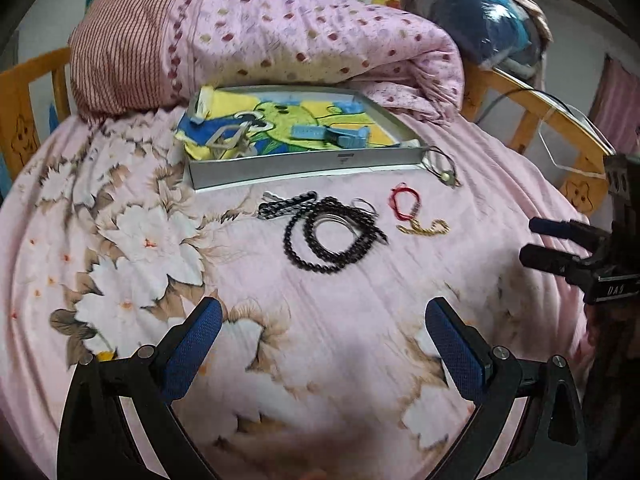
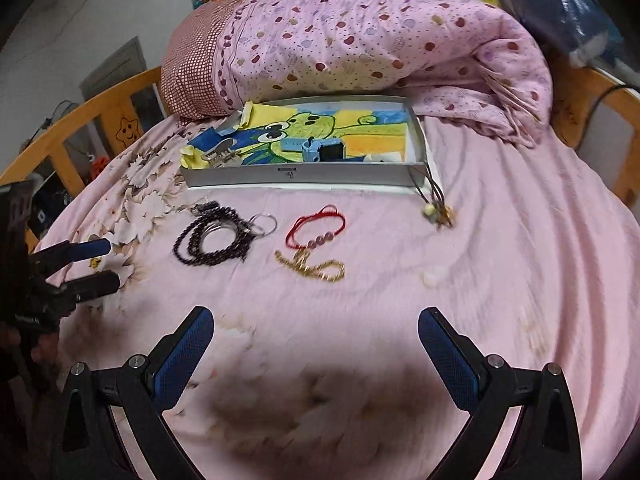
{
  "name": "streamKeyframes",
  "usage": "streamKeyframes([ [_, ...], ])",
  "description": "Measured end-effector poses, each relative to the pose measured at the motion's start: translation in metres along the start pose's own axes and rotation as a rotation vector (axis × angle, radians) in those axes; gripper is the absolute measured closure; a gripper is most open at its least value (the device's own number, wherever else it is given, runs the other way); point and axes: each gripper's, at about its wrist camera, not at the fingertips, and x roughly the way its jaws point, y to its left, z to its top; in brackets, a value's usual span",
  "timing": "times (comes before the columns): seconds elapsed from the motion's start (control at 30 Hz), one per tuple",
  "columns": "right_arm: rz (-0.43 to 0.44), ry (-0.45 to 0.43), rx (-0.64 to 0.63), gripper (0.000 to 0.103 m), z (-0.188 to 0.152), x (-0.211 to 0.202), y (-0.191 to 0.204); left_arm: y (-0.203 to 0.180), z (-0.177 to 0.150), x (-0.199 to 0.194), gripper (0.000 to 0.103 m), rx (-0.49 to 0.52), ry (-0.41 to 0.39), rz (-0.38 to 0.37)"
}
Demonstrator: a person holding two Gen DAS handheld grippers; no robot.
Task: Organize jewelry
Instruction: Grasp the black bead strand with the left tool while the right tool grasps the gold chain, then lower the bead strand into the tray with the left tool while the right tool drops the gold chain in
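Jewelry lies on a pink bedsheet in front of a grey tray (image 1: 304, 166) (image 2: 240, 176) lined with a cartoon frog picture. A black bead necklace (image 1: 320, 236) (image 2: 208, 240) is coiled with silver rings (image 2: 266, 224). To its right lie a red cord bracelet (image 1: 404, 202) (image 2: 316, 228) and a gold chain (image 1: 424, 227) (image 2: 316, 268). A cord pendant (image 1: 444, 170) (image 2: 436, 208) hangs over the tray's right corner. My left gripper (image 1: 324, 320) (image 2: 102, 264) and right gripper (image 2: 316, 330) (image 1: 532, 240) are both open and empty, nearer than the jewelry.
A rolled pink dotted quilt (image 1: 280, 36) (image 2: 360, 44) lies behind the tray. Wooden bed rails (image 1: 552, 120) (image 2: 100, 108) curve around both sides. Blue clips and metal pieces (image 1: 332, 134) (image 2: 320, 148) sit in the tray. A blue bag (image 1: 480, 20) rests at the back right.
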Motion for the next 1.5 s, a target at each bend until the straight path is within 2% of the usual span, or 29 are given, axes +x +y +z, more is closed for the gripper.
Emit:
streamKeyframes([
  [0.17, 0.021, -0.021, -0.05, 0.0, 0.009, 0.026, -0.004, 0.013, 0.018, 0.023, 0.006, -0.055, 0.028, -0.023],
  [0.23, 0.032, -0.018, -0.059, 0.01, 0.011, 0.038, -0.003, 0.015, 0.027, 0.034, 0.012, -0.066, 0.041, -0.029],
  [0.33, 0.05, 0.0, -0.064, 0.02, 0.012, 0.053, -0.002, 0.018, 0.035, 0.049, 0.029, -0.067, 0.069, -0.027],
  [0.4, 0.065, 0.009, -0.067, 0.024, 0.012, 0.061, -0.001, 0.023, 0.038, 0.061, 0.044, -0.079, 0.095, -0.029],
  [0.47, 0.071, 0.02, -0.07, 0.029, 0.012, 0.067, -0.002, 0.029, 0.04, 0.07, 0.051, -0.096, 0.118, -0.035],
  [0.53, 0.078, 0.028, -0.06, 0.038, 0.012, 0.072, -0.005, 0.031, 0.043, 0.076, 0.054, -0.094, 0.121, -0.027],
  [0.63, 0.087, 0.035, -0.045, 0.041, 0.013, 0.078, -0.008, 0.029, 0.047, 0.081, 0.062, -0.08, 0.119, -0.007],
  [0.8, 0.098, 0.048, -0.066, 0.043, 0.012, 0.081, -0.002, 0.03, 0.05, 0.087, 0.08, -0.063, 0.123, 0.031],
  [0.97, 0.091, 0.074, -0.093, 0.061, 0.01, 0.085, 0.006, 0.027, 0.047, 0.086, 0.097, -0.061, 0.13, 0.038],
  [1.13, 0.083, 0.098, -0.086, 0.084, 0.008, 0.084, 0.008, 0.021, 0.038, 0.074, 0.1, -0.094, 0.141, 0.033],
  [1.2, 0.089, 0.113, -0.078, 0.089, 0.007, 0.082, 0.011, 0.017, 0.032, 0.068, 0.1, -0.106, 0.153, 0.016],
  [1.3, 0.102, 0.139, -0.067, 0.09, 0.003, 0.078, 0.015, 0.007, 0.024, 0.058, 0.1, -0.112, 0.161, -0.004],
  [1.5, 0.19, 0.191, 0.018, 0.09, -0.01, 0.057, 0.027, -0.013, 0.01, 0.04, 0.1, -0.139, 0.182, -0.072],
])
